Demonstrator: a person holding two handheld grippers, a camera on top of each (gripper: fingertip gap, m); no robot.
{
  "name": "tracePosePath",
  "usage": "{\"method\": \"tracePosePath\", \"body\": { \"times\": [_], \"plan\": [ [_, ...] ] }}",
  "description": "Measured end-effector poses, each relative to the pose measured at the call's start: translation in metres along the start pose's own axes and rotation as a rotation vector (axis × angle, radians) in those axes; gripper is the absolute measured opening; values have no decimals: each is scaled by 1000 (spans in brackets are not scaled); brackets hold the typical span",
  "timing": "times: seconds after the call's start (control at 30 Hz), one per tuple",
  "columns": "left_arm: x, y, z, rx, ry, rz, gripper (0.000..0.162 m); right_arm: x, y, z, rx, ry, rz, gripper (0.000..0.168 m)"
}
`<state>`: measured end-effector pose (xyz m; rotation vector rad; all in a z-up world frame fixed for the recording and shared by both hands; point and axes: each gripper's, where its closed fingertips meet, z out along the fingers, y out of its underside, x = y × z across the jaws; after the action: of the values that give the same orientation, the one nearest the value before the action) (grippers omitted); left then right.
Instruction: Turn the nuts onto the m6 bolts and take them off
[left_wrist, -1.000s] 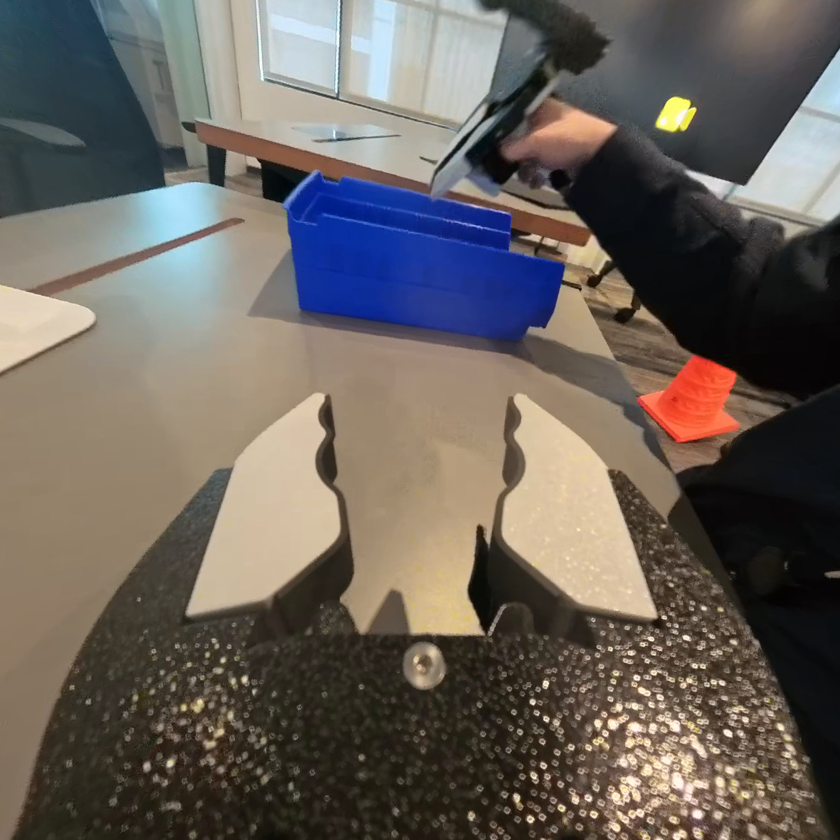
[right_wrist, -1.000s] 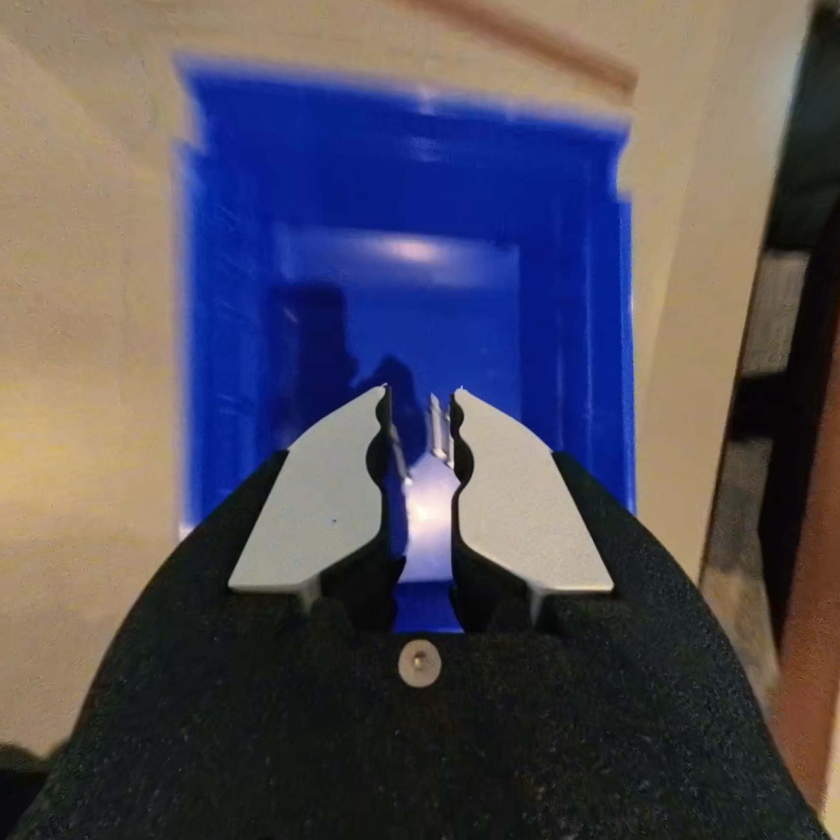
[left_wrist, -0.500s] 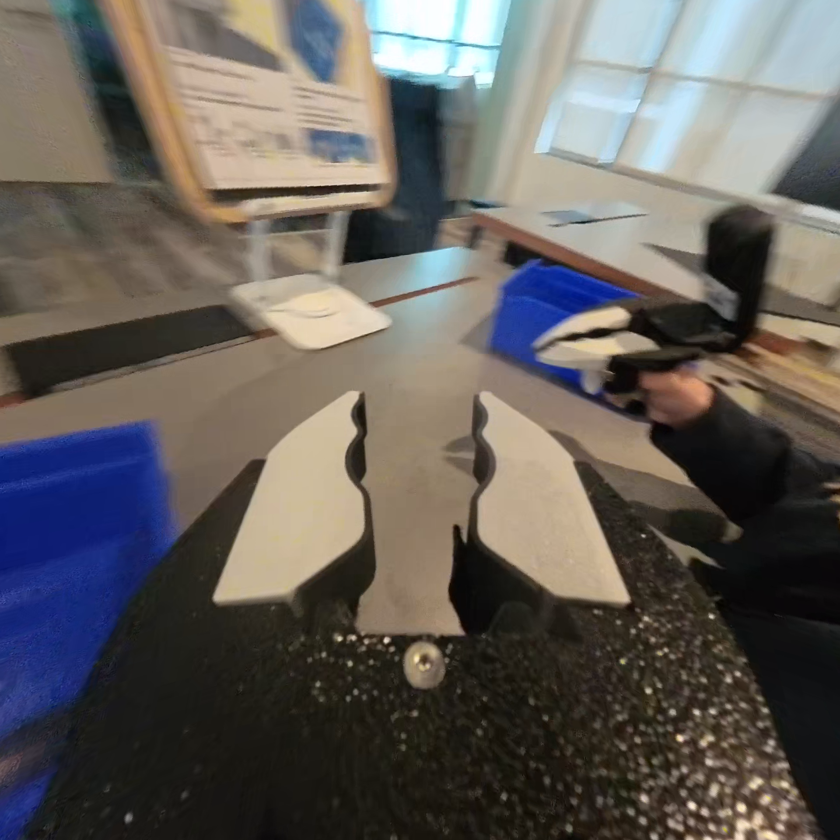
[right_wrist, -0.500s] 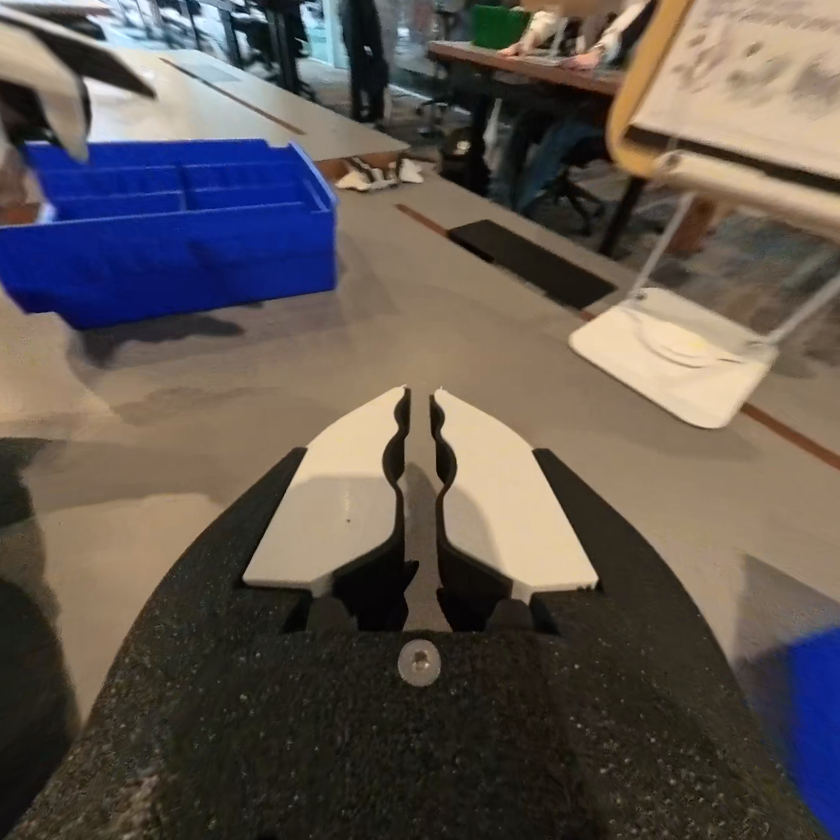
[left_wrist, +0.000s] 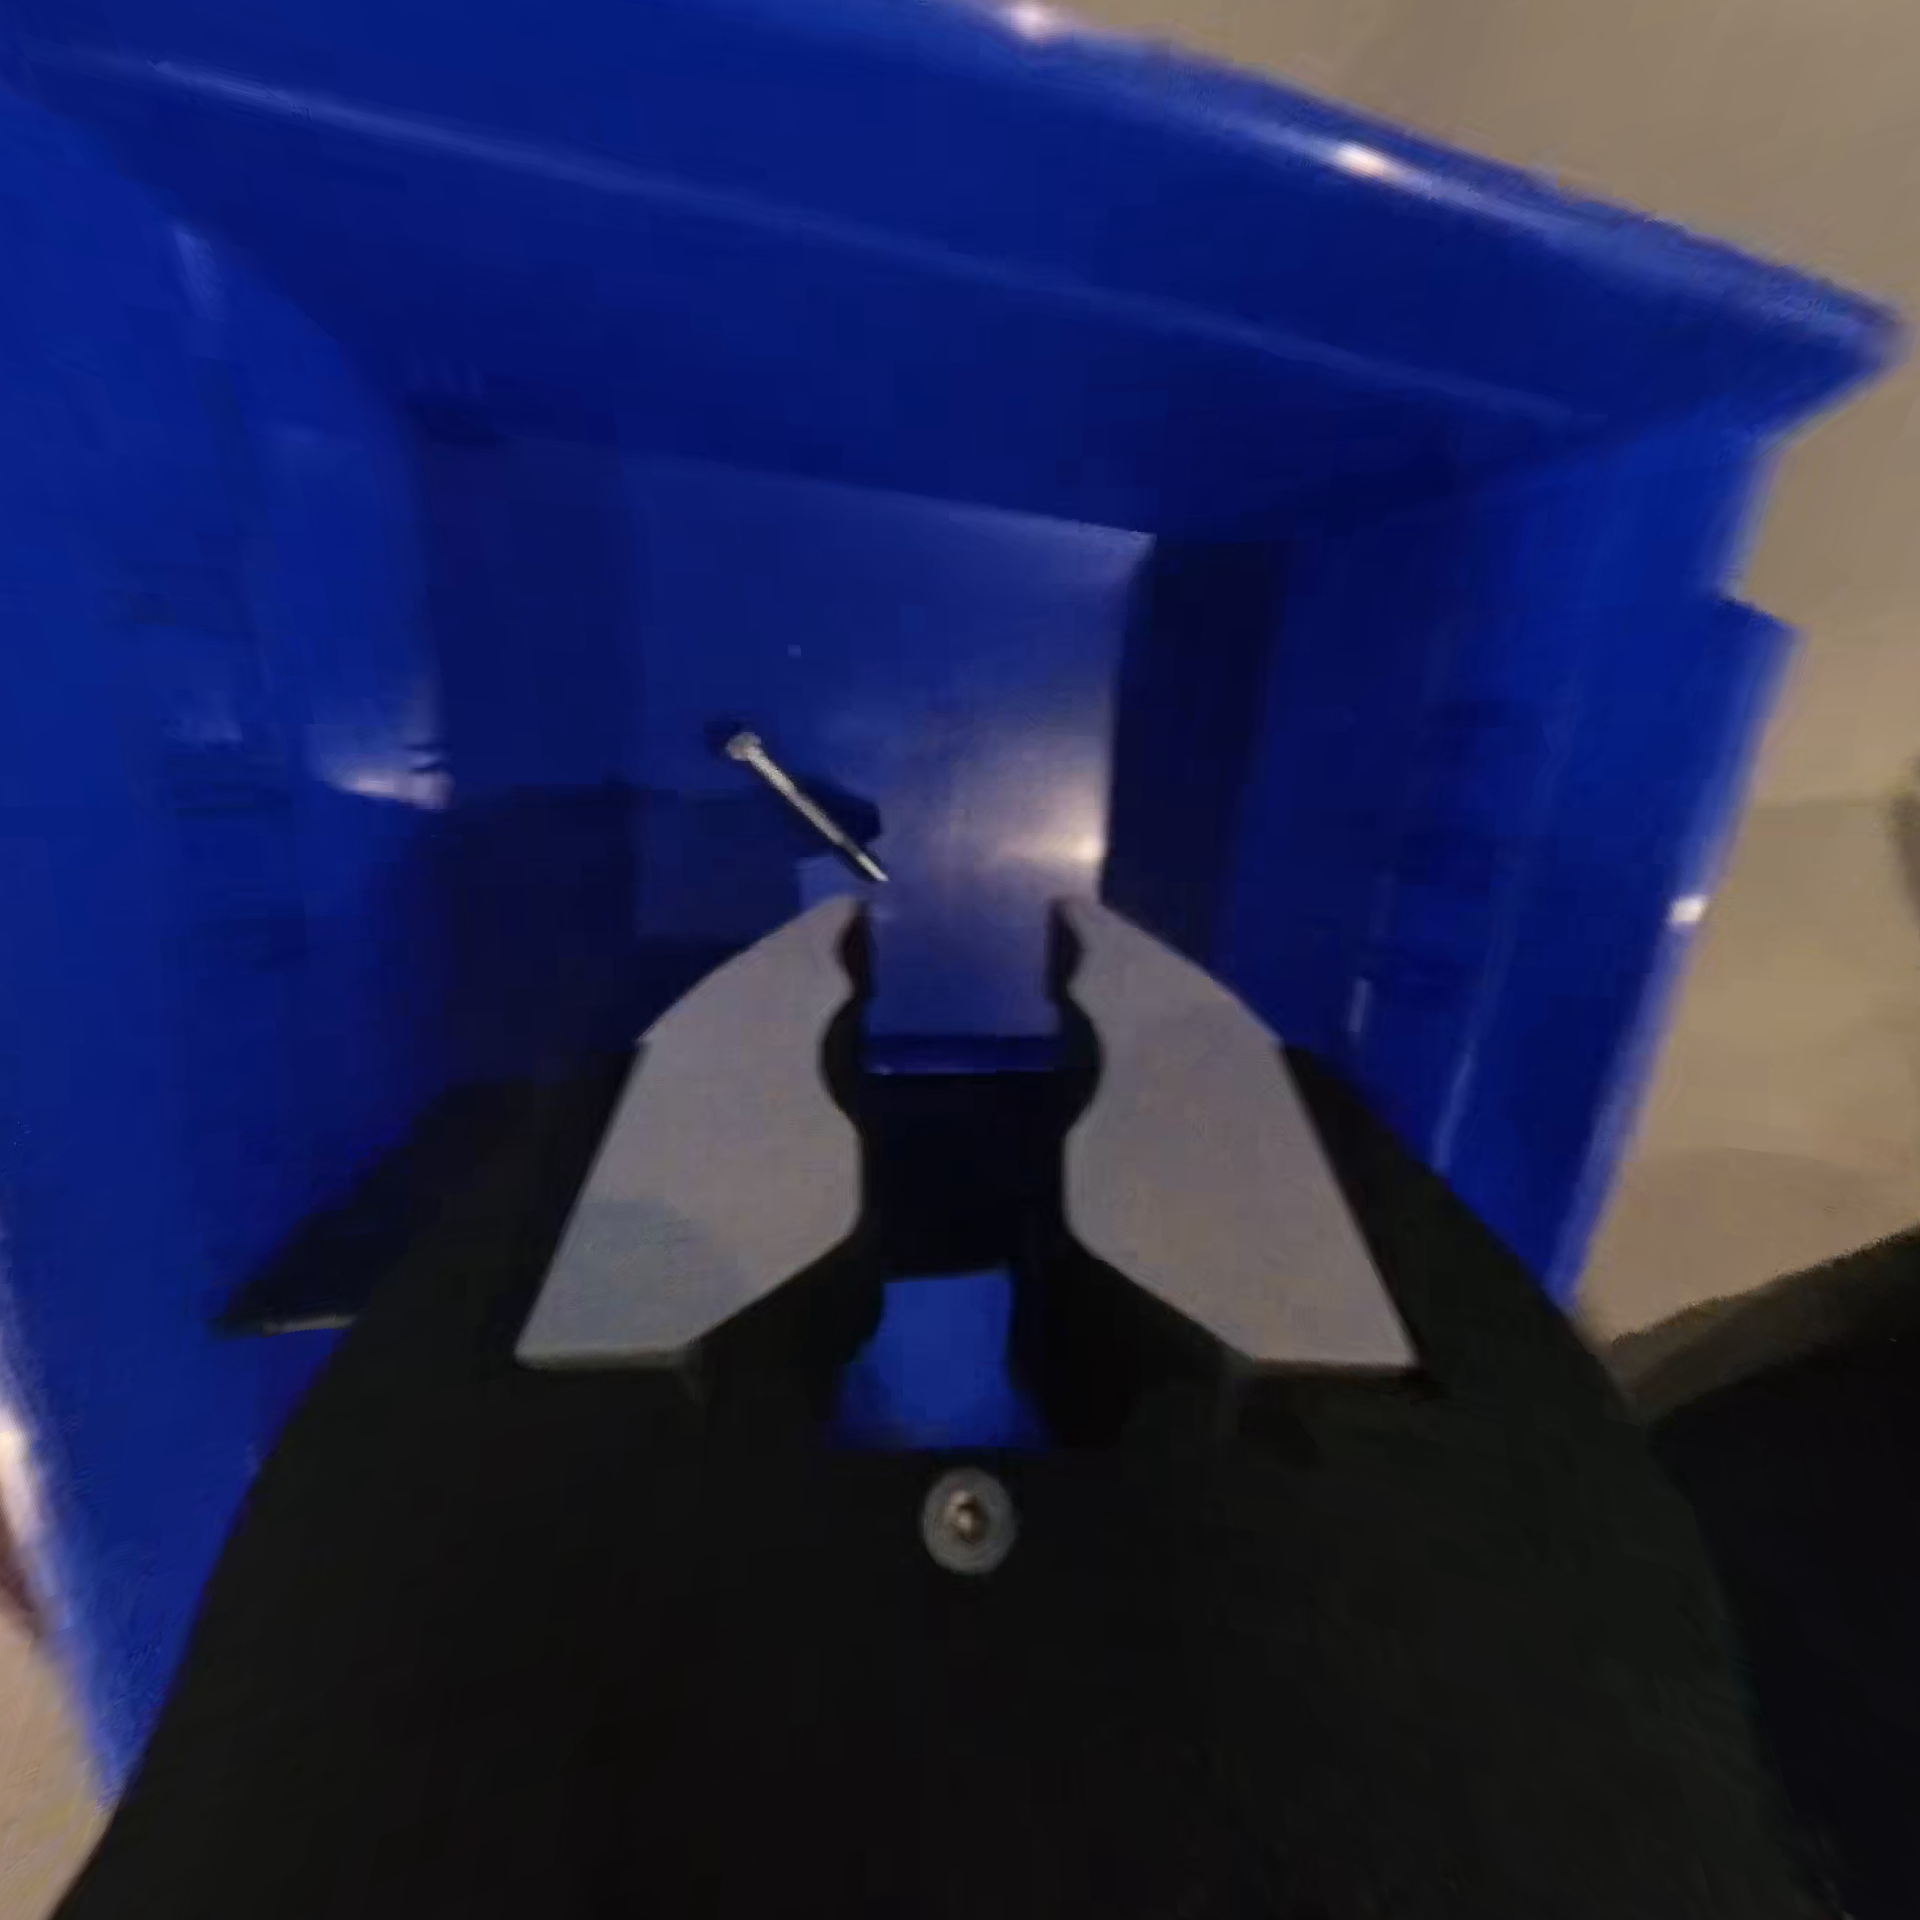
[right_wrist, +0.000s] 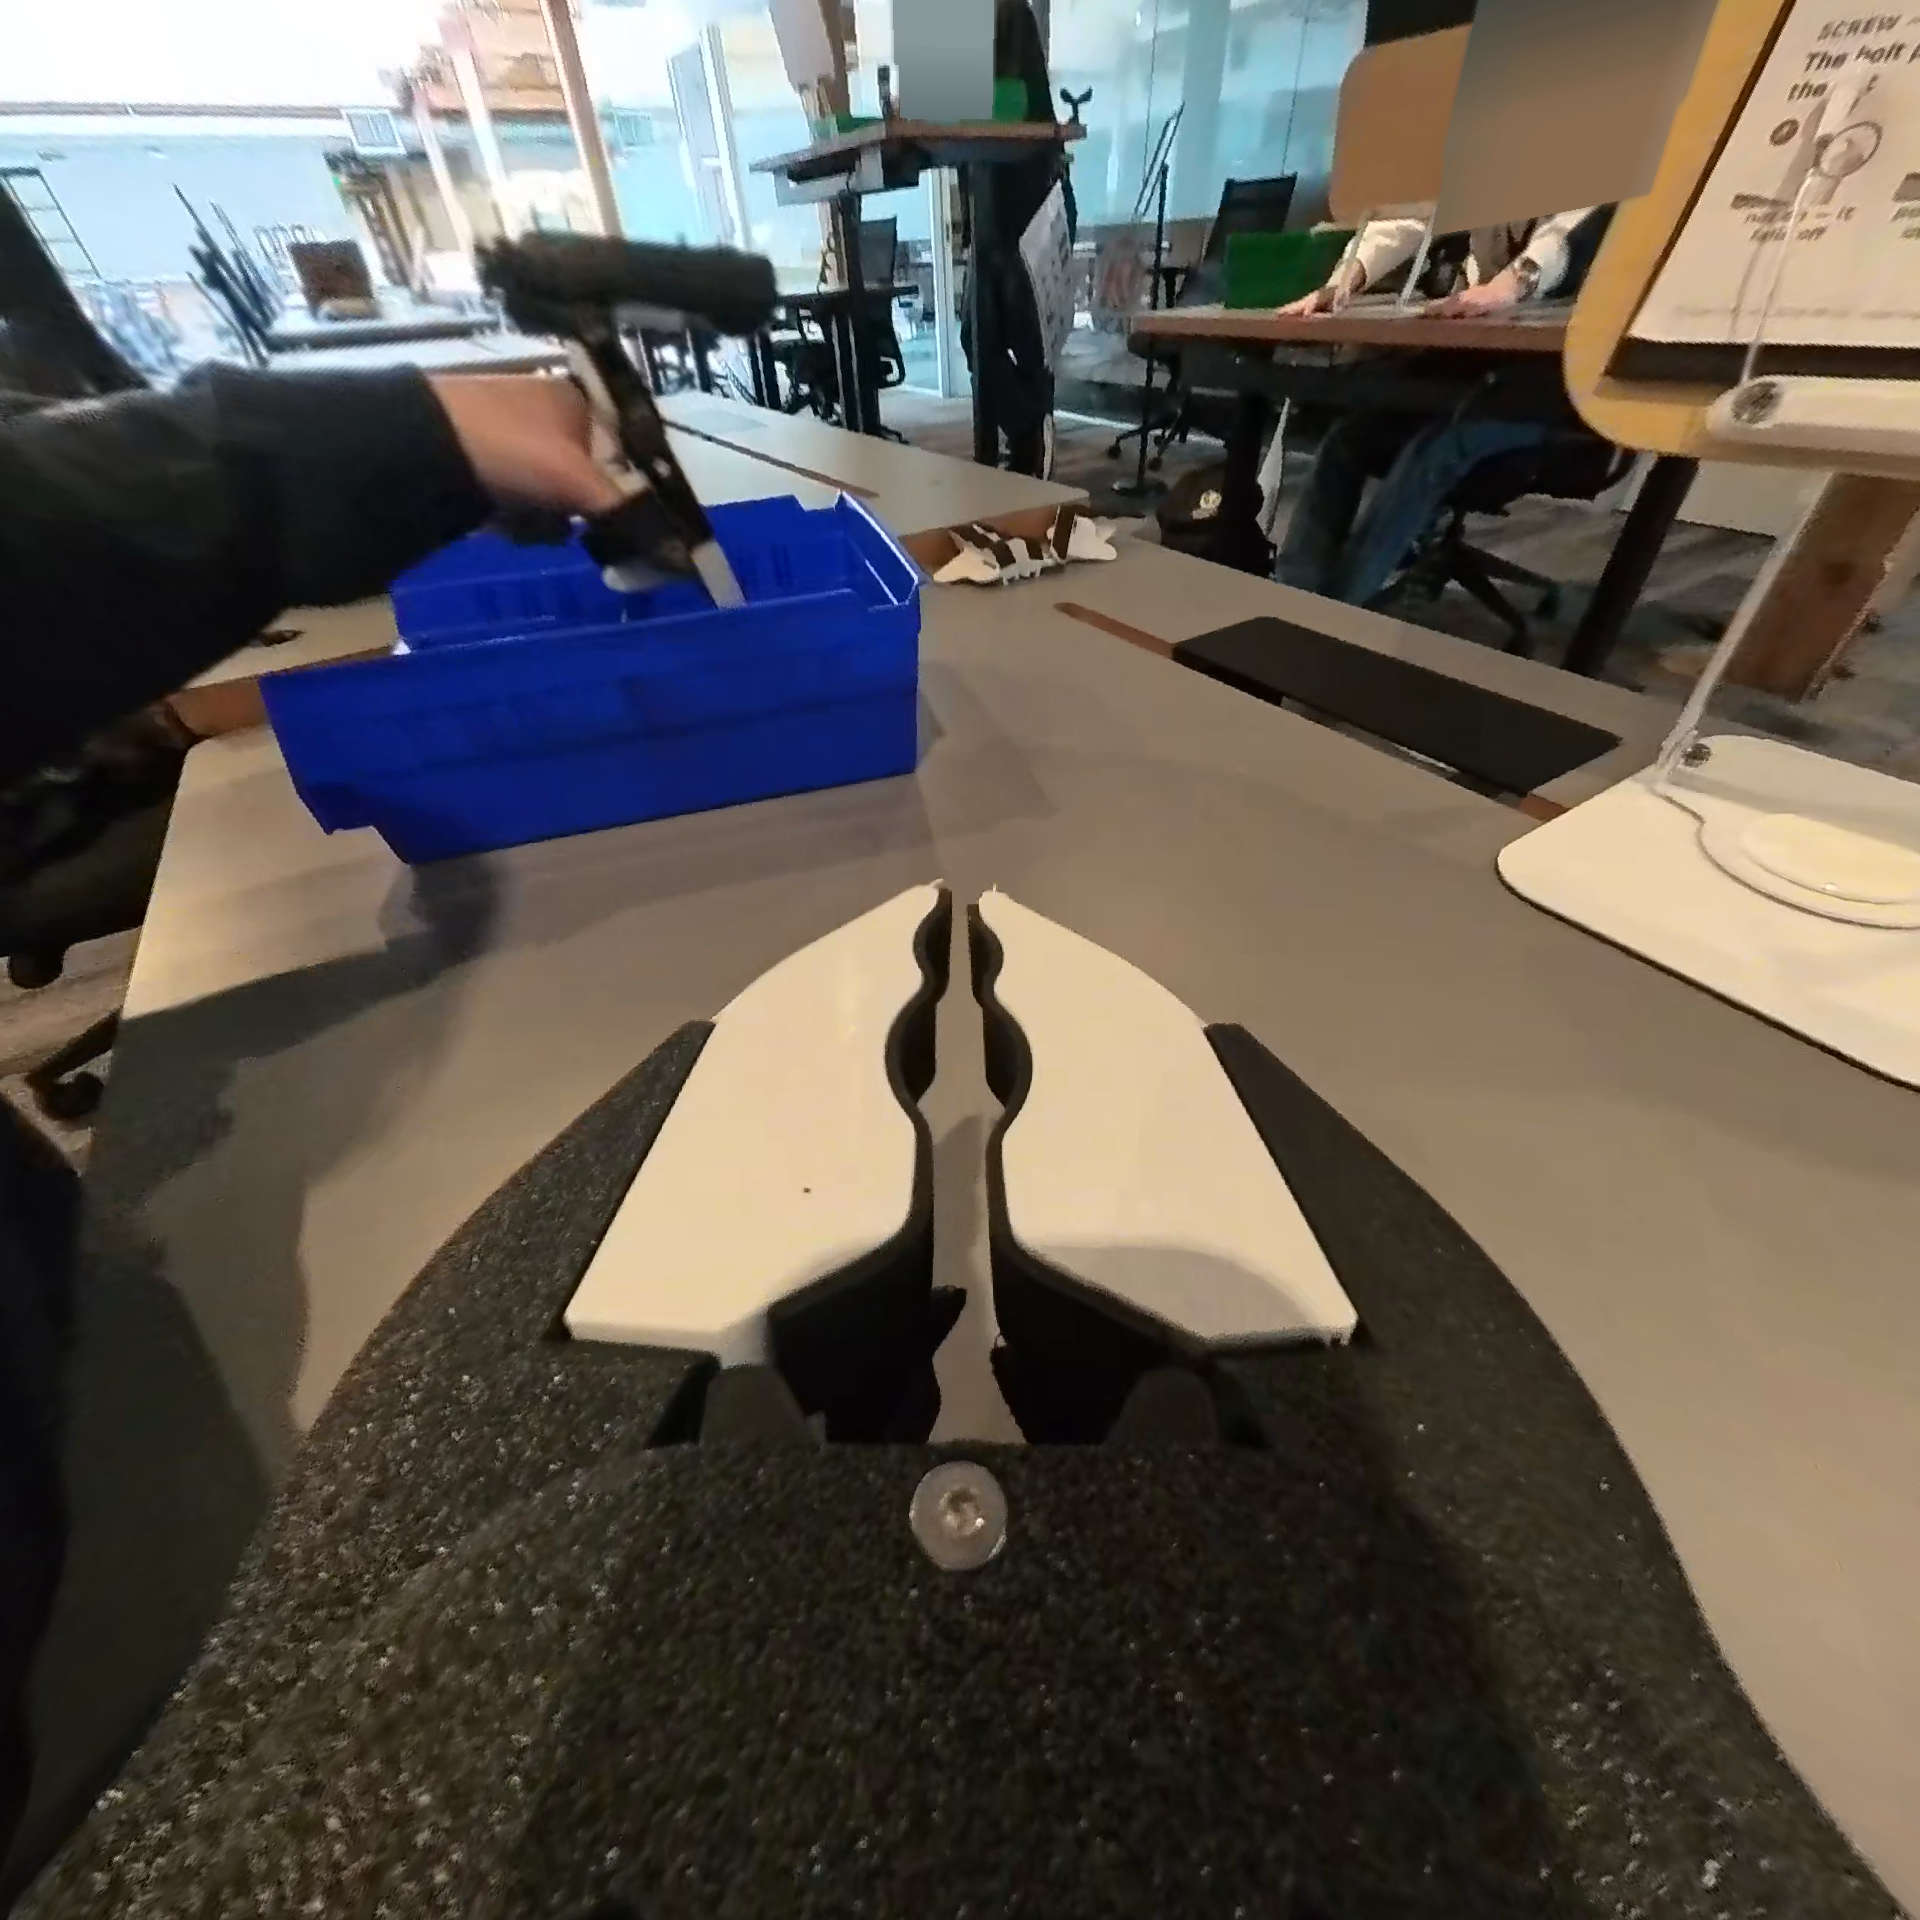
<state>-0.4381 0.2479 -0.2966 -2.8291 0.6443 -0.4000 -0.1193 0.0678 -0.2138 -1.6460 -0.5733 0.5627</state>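
Blue bin (left_wrist: 1039, 343) — 1 bolt (left_wrist: 805, 802) inside, left gripper (left_wrist: 956, 909) above

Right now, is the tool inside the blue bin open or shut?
Open: the left tool shows a wide gap between its fingers, above the blue bin floor.

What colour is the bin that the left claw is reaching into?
Bright blue. The bin shows best in the right wrist view, with the left claw dipping inside.

blue bin (right_wrist: 665, 717), grey table (right_wrist: 1247, 935)
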Motion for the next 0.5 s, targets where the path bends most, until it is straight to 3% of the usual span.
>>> {"method": "tracePosePath", "body": {
  "times": [0.13, 0.3, 0.5],
  "plan": [
    [-9, -15, 6, -36, -87, -45, 27, 0, -2, -6, 26, -21, -10, 3],
    [-10, -5, 28, -188, -101, -115, 34, 1, -6, -15, 67, -32, -13, 3],
    [-21, 0, 38, -247, -155, -178, 24, -3, -13, -25, 124, -62, -11, 3]
  ]
}}
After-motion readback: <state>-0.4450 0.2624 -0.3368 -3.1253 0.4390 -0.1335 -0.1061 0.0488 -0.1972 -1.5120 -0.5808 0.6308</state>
